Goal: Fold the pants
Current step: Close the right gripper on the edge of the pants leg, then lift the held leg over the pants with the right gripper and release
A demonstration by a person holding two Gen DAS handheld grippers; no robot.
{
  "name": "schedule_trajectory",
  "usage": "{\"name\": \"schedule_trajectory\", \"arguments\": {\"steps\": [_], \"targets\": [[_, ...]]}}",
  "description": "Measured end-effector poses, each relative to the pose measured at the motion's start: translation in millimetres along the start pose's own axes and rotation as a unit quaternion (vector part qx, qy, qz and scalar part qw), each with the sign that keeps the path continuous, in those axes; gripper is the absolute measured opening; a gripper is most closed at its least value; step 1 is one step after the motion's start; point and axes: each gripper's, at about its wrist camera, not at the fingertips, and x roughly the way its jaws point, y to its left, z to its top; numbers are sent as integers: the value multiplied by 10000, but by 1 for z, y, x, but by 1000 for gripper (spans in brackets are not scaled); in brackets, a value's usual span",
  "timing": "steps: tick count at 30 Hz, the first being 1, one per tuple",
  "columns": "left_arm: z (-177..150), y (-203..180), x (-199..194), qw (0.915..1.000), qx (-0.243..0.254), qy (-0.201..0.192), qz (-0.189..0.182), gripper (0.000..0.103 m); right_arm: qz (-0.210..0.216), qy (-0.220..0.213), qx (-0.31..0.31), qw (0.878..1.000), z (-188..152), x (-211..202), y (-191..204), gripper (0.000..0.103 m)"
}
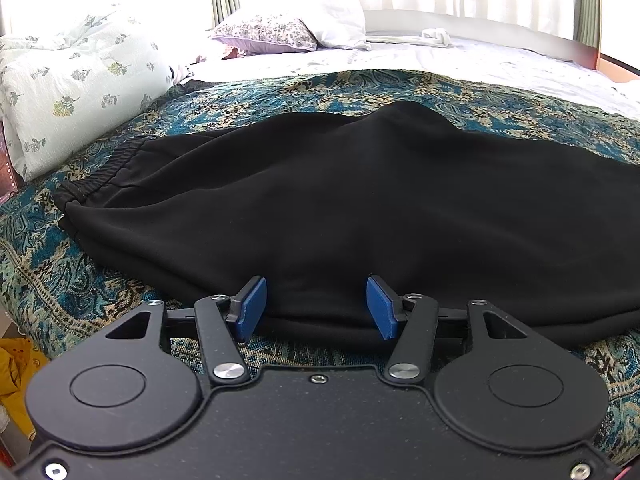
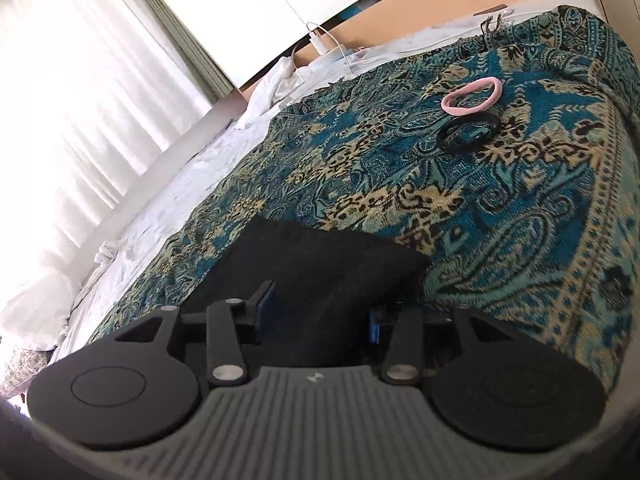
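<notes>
Black pants (image 1: 340, 208) laid flat across patterned bedspread (image 1: 460, 92), near its front edge. Left tongs (image 1: 316, 306) spread astride the folded near edge, not pinching. Right tongs (image 2: 320, 312) astride the leg end; grip unclear. Advised: pinch all layers together, lift evenly.

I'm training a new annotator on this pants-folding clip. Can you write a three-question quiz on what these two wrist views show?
1. True or false: the black pants lie on a patterned bedspread.
2. Which small things lie on the bedspread beyond the right gripper? A) two rings, pink and black B) a pair of socks C) a phone
3. Fill in: the pads of the left gripper are coloured ____.

Key: 1 true; 2 A, pink ring, black ring; 3 blue.
</notes>
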Motion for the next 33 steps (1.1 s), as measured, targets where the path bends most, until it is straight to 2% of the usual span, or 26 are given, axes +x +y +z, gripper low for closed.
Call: {"name": "schedule_trajectory", "arguments": {"steps": [4,6,7,8,11,13,15,18,20,23,25,27,30,31,33], "targets": [[0,0,0,10000,-14,-4,-12,54,9,125,69,9999,8,13,0,59],[0,0,0,10000,-18,-1,-10,54,12,205,20,9998,11,17,2,53],[0,0,0,10000,-22,0,-12,54,-7,259,23,9997,12,18,2,29],[0,0,0,10000,-30,-2,-17,54,-24,317,68,9995,14,19,1,16],[0,0,-1,10000,-31,-37,-39,54,35,469,310,9984,20,22,-3,6],[-1,0,-1,9999,-8,-87,-52,54,1,475,326,9983,23,20,4,6],[-3,0,-2,9999,13,-125,-66,54,-13,401,65,9992,25,13,25,5],[-4,2,-3,9997,-34,-173,-137,54,201,393,-573,9974,21,3,78,5],[-5,5,-3,9995,-64,-217,-205,54,480,438,-1138,9914,6,-3,126,5],[-8,8,-4,9991,-82,-284,-300,54,1088,783,-2059,9693,-42,-13,204,5],[-9,11,-4,9988,-98,-317,-363,54,1536,1160,-2713,9430,-93,-22,249,5],[-10,14,-5,9985,-112,-337,-426,54,1941,1601,-3322,9090,-152,-32,284,6],[-10,17,-5,9980,-140,-342,-519,54,2459,2044,-4036,8572,-228,-53,311,6],[-10,18,-6,9978,-149,-345,-547,55,2556,2108,-4206,8446,-247,-61,315,6],[-11,20,-6,9975,-152,-362,-590,55,2678,2201,-4352,8309,-273,-74,320,6]]}}
